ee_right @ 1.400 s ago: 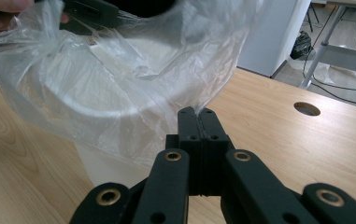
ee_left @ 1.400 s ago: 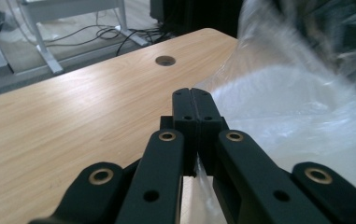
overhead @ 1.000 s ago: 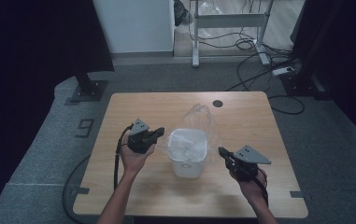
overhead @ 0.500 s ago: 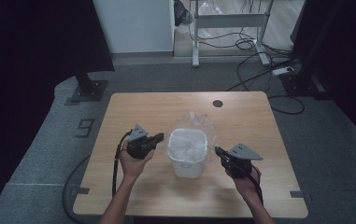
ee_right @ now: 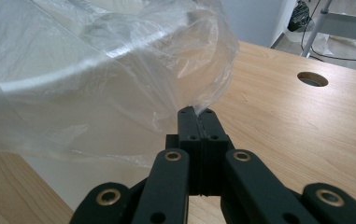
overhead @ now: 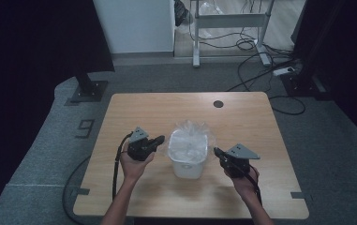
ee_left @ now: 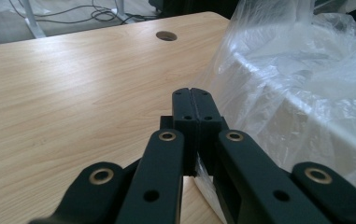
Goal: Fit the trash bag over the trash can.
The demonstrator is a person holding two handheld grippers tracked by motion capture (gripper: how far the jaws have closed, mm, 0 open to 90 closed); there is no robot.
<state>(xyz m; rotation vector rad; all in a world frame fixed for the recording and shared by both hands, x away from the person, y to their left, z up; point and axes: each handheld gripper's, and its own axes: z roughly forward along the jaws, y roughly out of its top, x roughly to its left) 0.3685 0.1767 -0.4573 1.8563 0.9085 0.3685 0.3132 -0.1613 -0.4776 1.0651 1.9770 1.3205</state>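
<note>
A pale wooden surface (overhead: pixel 134 112) with a round cable hole (overhead: pixel 218 103) at 12 o'clock carries a white bin (overhead: pixel 187 159) lined with a clear bag (overhead: pixel 192 133) near its middle. The left tongs (overhead: pixel 159 140), at 9 o'clock of the bin, are pressed together on nothing; the right tongs (overhead: pixel 216 152), at 3 o'clock, pinch the bag's edge. Grey carpet (overhead: pixel 40 150), cables (overhead: pixel 256 47) and a metal stand (overhead: pixel 232 21) lie beyond.

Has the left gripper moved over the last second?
Yes. In the high view the left gripper has come down toward the near edge of the table and now sits beside the lined white bin, lower against the bin than before.
</note>
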